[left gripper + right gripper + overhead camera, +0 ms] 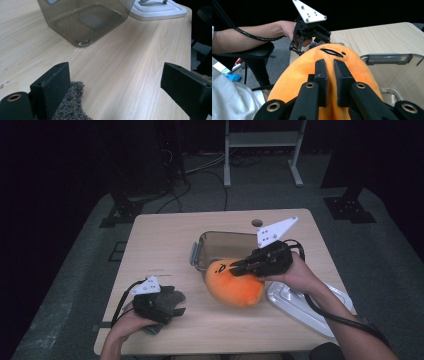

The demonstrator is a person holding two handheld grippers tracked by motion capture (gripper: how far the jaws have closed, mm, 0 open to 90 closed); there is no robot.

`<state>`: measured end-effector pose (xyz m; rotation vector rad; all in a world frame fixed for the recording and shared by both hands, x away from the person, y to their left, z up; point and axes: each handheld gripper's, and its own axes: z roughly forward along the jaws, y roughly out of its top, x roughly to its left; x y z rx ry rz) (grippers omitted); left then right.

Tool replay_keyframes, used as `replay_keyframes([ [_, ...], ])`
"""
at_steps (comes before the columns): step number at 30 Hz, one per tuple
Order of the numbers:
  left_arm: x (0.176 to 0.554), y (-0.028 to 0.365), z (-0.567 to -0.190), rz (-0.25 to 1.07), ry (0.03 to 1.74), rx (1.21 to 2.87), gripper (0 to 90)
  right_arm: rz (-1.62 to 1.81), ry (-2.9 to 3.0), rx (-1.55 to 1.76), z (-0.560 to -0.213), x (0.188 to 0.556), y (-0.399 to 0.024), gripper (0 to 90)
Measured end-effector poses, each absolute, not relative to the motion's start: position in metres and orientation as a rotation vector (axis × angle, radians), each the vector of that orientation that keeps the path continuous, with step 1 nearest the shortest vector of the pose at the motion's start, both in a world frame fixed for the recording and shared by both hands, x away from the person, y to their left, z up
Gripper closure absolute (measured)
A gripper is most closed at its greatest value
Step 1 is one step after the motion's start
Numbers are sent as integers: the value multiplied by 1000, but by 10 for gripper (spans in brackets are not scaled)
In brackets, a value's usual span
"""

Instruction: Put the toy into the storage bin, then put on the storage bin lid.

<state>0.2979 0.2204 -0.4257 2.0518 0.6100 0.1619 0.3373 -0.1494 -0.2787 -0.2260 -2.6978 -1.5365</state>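
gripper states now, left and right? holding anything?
Left gripper: open, resting by the grey cloth, not gripping it.
Right gripper: shut, pinching the orange plush toy.

A lab or test room: dark walls, black stands (348,205) on grey carpet (cables (200,167) trailing), one plain wooden bench (165,240).

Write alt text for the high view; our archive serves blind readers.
The right gripper pinches a round orange plush toy beside a clear plastic container on a light wooden table. The left gripper, jaws open, rests by a grey fuzzy cloth; a white lid lies right.
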Motion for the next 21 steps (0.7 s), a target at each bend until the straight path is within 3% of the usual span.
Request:
replay_keyframes([
  [21, 298, 218, -427, 159, 601, 2061, 84, -1557, -2729, -272, -251, 377, -152, 812],
])
